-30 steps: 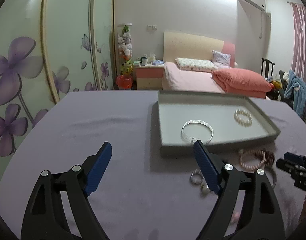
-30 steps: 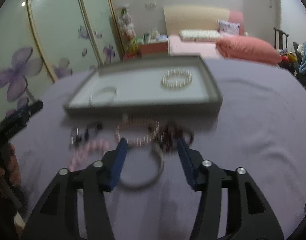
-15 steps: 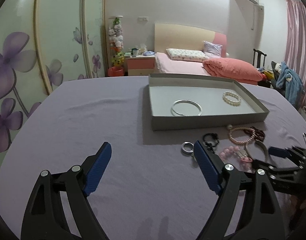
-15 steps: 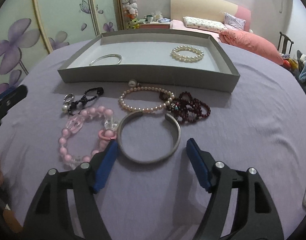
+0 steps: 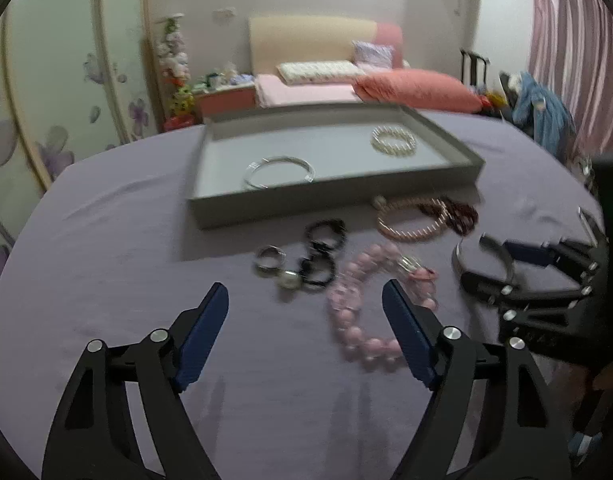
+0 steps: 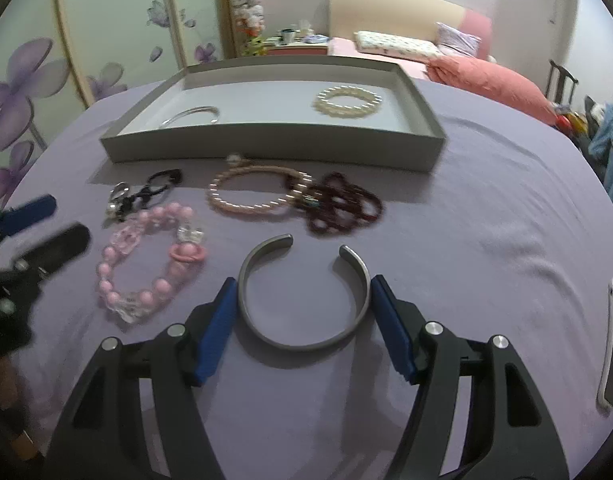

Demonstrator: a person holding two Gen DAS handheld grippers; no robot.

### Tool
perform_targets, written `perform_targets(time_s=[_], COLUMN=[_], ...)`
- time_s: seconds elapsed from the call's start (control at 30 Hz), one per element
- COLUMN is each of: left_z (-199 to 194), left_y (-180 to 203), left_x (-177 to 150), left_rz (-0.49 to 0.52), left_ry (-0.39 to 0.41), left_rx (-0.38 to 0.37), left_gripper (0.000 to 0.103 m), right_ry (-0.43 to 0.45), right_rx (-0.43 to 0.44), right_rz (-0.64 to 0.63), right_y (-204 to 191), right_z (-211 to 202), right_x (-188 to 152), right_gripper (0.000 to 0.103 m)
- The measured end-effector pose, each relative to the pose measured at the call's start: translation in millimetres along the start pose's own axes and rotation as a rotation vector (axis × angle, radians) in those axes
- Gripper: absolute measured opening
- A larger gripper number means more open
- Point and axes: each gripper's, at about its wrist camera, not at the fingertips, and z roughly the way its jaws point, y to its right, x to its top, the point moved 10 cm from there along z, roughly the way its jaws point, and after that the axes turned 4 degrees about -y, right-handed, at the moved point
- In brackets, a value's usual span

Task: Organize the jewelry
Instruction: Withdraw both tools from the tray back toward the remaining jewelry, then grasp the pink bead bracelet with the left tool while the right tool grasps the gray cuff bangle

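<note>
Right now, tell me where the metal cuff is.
In the right wrist view, the cuff lies on the purple cloth between the open right gripper's fingers, right of the pink bracelet.

Purple tbl point(image 6: 486, 208): grey tray point(image 6: 266, 148), bracelets (loose) point(image 6: 250, 196).
</note>
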Motion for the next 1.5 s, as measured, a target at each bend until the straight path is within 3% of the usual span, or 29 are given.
perform_targets(time_s=[0.13, 0.2, 0.33, 0.63, 0.77, 1.0, 1.5], left_z=[16.6, 24.1, 23.4, 2.3, 1.3, 11.8, 13.2], left_y=[14.7, 16.4, 7.5, -41.6, -44.5, -36.9, -42.4], left_x=[-5.4, -8.5, -13.9, -39.3, -38.4, -27.8, -25.3], left_rz=[0.052, 0.063, 0.051, -0.036, -0.057, -0.015, -0.039], left_ry=[-0.054, -0.082, -0.097, -0.113, -0.103, -0.103, -0.109], left_rx=[0.026, 0.042, 0.047, 0.099, 0.090, 0.106, 0.076], left_gripper=[0.067, 0.053, 0.040, 0.040, 0.062, 0.062, 0.061], right_ry=[0.002, 0.004, 0.006, 0.008, 0.006, 0.006, 0.002], right_rx=[-0.007, -0.010, -0.001, 0.028, 0.027, 0.024, 0.011], right_rz=[0.014, 0.012, 0.005, -0.027, -0.029, -0.024, -0.031], right_y=[7.4, 5.8, 1.7, -14.8, -14.8, -16.4, -17.0], right_z=[-1.2, -1.0, -0.6, -0.3, 0.4, 0.5, 1.5], right_x=[-1.5, -1.7, -1.7, -1.8, -0.6, -1.3, -4.2], right_gripper=[0.065, 0.065, 0.065, 0.065, 0.066, 0.067, 0.069])
